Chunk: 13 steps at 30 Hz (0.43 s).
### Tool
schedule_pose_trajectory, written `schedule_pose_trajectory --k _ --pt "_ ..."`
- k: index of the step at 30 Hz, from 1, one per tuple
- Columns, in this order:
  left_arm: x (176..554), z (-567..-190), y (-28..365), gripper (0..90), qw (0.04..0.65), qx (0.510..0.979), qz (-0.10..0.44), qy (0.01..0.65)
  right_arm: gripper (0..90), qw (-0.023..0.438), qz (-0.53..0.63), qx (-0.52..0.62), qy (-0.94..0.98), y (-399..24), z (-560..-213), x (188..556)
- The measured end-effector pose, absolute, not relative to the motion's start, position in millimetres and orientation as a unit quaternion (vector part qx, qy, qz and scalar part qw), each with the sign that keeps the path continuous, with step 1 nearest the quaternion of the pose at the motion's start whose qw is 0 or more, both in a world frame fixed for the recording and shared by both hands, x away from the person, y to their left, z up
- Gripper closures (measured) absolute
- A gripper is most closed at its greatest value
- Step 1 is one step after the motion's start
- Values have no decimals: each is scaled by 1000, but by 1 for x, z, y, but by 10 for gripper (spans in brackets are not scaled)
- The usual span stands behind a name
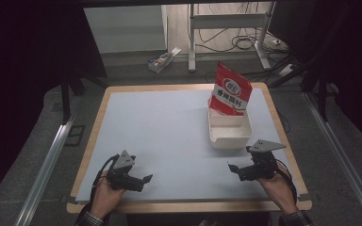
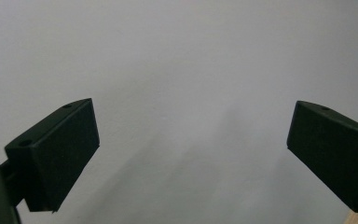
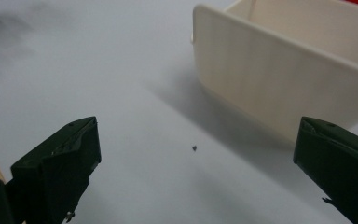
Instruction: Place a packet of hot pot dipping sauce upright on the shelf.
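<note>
Since the red bag (image 1: 230, 89) already stands in the white tub (image 1: 229, 132) at two o'clock, little seems left; left gripper (image 1: 145, 179) and right gripper (image 1: 232, 168) rest on the tabletop (image 1: 160, 127), fingers spread, empty

A dim room: grey floor (image 1: 37, 127), white desk frame (image 1: 226, 21), tangled cables (image 1: 245, 42) behind.

The white mat (image 1: 160, 136) lies bare from nine o'clock through the centre. At two o'clock a white tub (image 1: 229, 135) with a red packet (image 1: 230, 90) leaning in it blocks the way, just beyond the right gripper (image 1: 235, 170).
</note>
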<state>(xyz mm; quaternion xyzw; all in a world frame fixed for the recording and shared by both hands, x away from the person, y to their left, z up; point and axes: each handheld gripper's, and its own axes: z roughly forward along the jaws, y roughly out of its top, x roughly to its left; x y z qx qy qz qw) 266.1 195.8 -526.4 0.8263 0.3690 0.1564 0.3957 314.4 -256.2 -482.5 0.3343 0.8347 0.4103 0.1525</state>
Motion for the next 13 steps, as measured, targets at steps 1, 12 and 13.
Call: schedule_pose_trajectory --k 1,12,13 --pt "266 -526 196 20 396 827 156 369 3 153 407 335 836 -257 -485 314" --pt "267 -527 195 22 393 829 155 367 7 163 371 324 855 -255 -501 315" --pt "267 -527 195 22 393 829 156 367 7 165 371 321 856 -255 -500 315"
